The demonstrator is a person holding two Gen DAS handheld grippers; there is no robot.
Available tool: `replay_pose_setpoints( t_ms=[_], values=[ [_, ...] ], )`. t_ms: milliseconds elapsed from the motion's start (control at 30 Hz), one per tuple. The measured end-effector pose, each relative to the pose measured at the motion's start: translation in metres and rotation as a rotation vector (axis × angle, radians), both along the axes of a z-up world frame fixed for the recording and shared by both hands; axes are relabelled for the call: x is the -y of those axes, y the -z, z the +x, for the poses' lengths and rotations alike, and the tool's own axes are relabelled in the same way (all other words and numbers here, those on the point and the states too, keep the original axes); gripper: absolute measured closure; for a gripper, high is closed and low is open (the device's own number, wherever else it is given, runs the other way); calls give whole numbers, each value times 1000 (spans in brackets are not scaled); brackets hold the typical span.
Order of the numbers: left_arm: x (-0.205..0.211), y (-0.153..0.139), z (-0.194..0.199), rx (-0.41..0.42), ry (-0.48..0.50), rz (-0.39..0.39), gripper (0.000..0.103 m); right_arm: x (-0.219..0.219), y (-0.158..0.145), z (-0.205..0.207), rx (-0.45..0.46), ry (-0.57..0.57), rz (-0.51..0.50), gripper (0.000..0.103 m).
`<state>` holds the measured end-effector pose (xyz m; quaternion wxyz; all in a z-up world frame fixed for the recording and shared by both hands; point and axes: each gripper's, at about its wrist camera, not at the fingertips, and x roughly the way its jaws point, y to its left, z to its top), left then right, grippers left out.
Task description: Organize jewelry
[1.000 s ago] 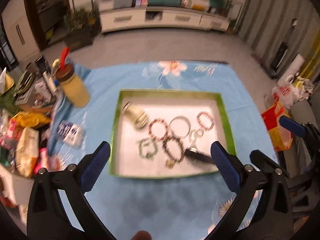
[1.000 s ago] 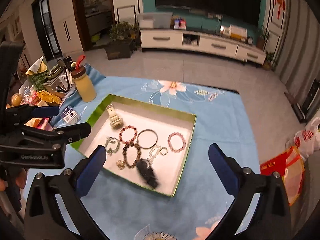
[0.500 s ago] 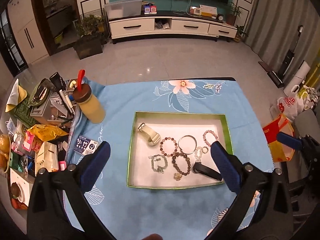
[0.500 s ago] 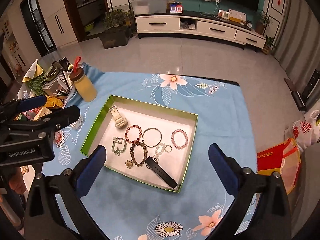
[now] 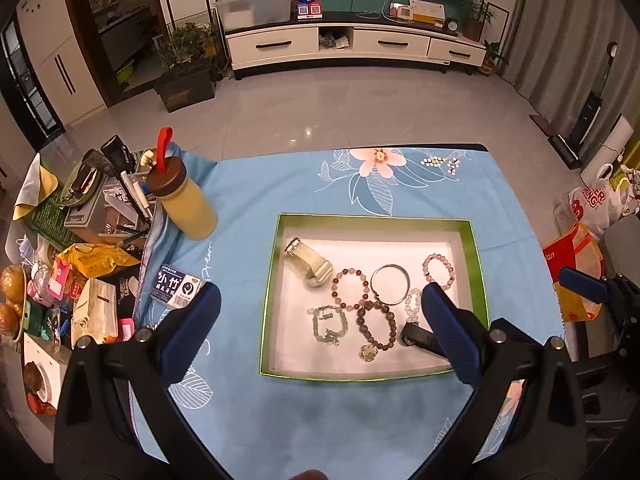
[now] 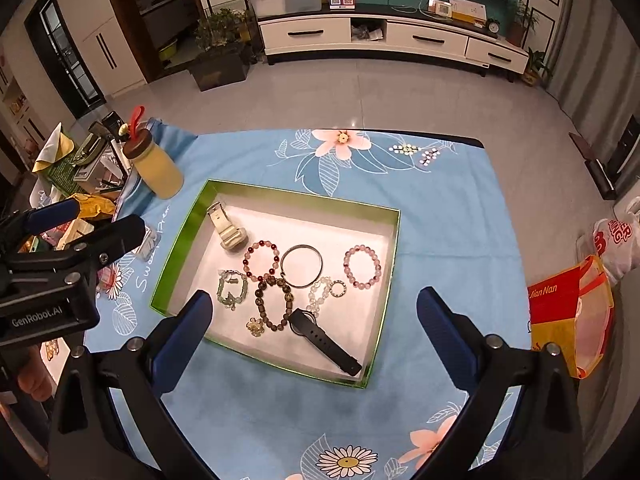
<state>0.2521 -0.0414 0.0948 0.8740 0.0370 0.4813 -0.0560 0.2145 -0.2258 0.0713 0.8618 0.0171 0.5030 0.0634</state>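
A green-rimmed tray (image 5: 478, 264) (image 6: 182, 246) with a white floor lies on the blue flowered cloth. In it are a pale watch (image 5: 308, 260) (image 6: 226, 226), a silver bangle (image 5: 390, 283) (image 6: 301, 266), a pink bead bracelet (image 5: 439, 270) (image 6: 362, 267), a red-and-white bead bracelet (image 6: 261, 260), a dark bead bracelet (image 5: 376, 328) (image 6: 273, 304), a green chain (image 5: 329, 324) (image 6: 232, 290) and a black watch (image 6: 324, 340). My left gripper (image 5: 320, 332) is open and empty, held high over the tray's near side. My right gripper (image 6: 314, 328) is open and empty above the tray.
A yellow bottle (image 5: 186, 200) (image 6: 154, 168) with a brown lid stands left of the tray. Snack bags, pens and boxes (image 5: 80, 248) crowd the table's left side. A red and yellow bag (image 6: 568, 312) sits off the right edge. The left gripper body (image 6: 60, 276) shows at the right view's left.
Both grippers have risen and pulled back from the tray, so it looks smaller and farther. The jaws stayed open. The jewelry has not moved.
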Motion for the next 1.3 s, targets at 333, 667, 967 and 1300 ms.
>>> replay_pose_setpoints(
  t_ms=[333,667,967,1300],
  values=[
    [-2,4,0,1,-4,20,2,2,4,0,-6,4,2,1],
    [-3,6,-1,6,-7,22,2,2,5,0,-6,3,0,1],
    [0,4,0,5,-11,23,2,2,6,0,-8,5,0,1],
    [-1,4,0,0,-21,26,2,1,7,1,-2,7,0,1]
  ],
)
